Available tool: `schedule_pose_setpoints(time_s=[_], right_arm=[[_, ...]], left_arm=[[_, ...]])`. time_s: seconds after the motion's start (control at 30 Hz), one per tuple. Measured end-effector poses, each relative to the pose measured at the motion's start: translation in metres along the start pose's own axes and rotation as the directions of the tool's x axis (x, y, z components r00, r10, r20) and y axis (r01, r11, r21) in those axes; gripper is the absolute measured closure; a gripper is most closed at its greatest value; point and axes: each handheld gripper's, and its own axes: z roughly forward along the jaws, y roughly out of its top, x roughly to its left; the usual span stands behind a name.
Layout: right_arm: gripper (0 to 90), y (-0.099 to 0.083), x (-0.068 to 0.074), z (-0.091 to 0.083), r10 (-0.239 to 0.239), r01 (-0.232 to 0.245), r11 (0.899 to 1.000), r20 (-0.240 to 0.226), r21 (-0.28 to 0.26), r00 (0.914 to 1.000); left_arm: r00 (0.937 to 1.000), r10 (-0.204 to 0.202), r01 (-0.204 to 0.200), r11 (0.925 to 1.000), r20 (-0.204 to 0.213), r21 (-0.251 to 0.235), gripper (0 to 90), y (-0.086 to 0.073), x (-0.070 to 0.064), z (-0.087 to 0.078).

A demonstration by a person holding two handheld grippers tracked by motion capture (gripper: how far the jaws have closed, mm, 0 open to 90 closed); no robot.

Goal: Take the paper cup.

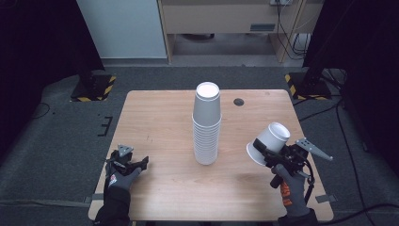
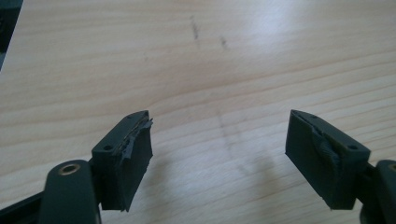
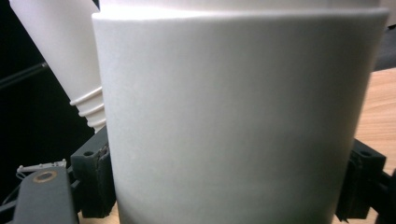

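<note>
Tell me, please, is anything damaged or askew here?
Yes. The left tool has torn, frayed rubber on its pads. The right tool holds one white cup tilted on its side.

**3 cameras, 1 table**

The high view looks forward and down from the person's side, taking in the whole wooden table (image 1: 160, 117) and the floor beyond. The left gripper view rides low and close, pointing along its 2 black jaws at bare tabletop (image 2: 196, 70) just ahead. The right gripper view sits tight against a white cup (image 3: 233, 116), with the cup stack (image 3: 60, 51) behind it. The table and that stack (image 1: 207, 125) are common ground with the high view.
</note>
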Motion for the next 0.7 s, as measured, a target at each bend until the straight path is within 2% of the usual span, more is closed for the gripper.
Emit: schedule_pose_setpoints(time_s=[0.07,0.13,0.3,0.5,0.63,0.67,0.7], right_arm=[[15.9,0.0,0.0,0.0,0.005,-0.005,1.0,0.001,-0.002,1.0],[15.9,0.001,0.0,0.0,0.015,-0.015,1.0,0.0,-0.005,0.9999],[15.9,0.0,-0.001,0.002,0.026,-0.026,1.0,-0.002,-0.009,0.9997],[15.9,-0.001,-0.002,0.002,0.055,-0.055,0.998,-0.01,-0.016,0.9985],[15.9,-0.001,-0.004,0.002,0.086,-0.086,0.996,-0.018,-0.022,0.9962],[15.9,-0.002,-0.005,0.002,0.099,-0.099,0.995,-0.019,-0.027,0.9949],[15.9,-0.002,-0.005,0.002,0.099,-0.099,0.995,-0.019,-0.027,0.9949]], left_arm=[[0.9994,0.019,-0.018,0.999,0.029,-0.042,23.0,0.004,-0.006,-0.004],[0.9986,0.032,-0.03,0.9979,0.042,-0.058,23.9,0.005,-0.008,-0.006],[0.994,0.067,-0.056,0.9899,0.087,-0.13,25.6,0.011,-0.02,-0.014],[0.9842,0.111,-0.083,0.9771,0.138,-0.196,27.6,0.018,-0.037,-0.023],[0.9738,0.147,-0.104,0.967,0.174,-0.232,28.3,0.021,-0.05,-0.029],[0.9685,0.162,-0.113,0.9627,0.189,-0.246,28.8,0.023,-0.057,-0.031],[0.9685,0.162,-0.113,0.9627,0.189,-0.246,28.9,0.023,-0.057,-0.031]])
